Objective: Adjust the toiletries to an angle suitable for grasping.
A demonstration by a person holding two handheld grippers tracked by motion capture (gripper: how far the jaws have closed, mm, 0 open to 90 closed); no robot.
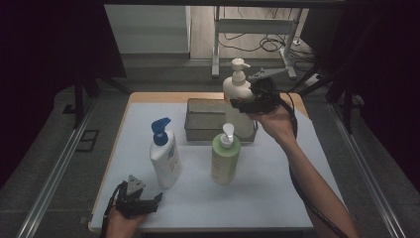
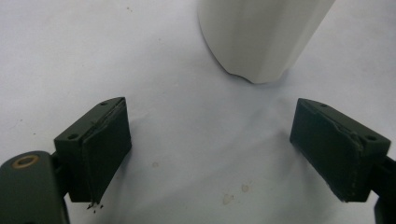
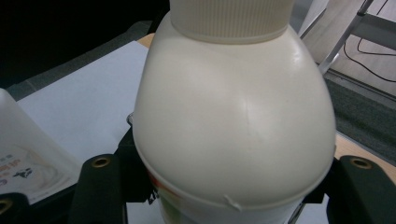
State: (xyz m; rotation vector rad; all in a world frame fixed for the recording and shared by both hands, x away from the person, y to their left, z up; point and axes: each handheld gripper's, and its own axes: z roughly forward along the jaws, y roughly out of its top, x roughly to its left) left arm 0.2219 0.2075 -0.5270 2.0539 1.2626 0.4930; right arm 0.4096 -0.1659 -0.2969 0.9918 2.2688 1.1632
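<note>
My right gripper [image 1: 243, 102] is shut on a cream-white pump bottle [image 1: 237, 94], clamping it around the body just below the shoulder. The bottle stands upright at the right end of a grey metal bin [image 1: 205, 121]; whether its base rests in the bin is hidden. In the right gripper view the bottle's rounded shoulder [image 3: 233, 116] bulges between the two black jaws. My left gripper [image 1: 147, 202] rests open near the table's front left edge. Its pads [image 2: 105, 149] stand wide apart over the bare mat, with the base of a white bottle [image 2: 261, 37] just ahead of them.
A white bottle with a blue pump [image 1: 165, 153] stands left of centre, close to my left gripper. A green bottle with a white pump [image 1: 225, 156] stands in front of the bin. The pale mat [image 1: 277, 183] covers a wooden table; metal frames and cables lie beyond.
</note>
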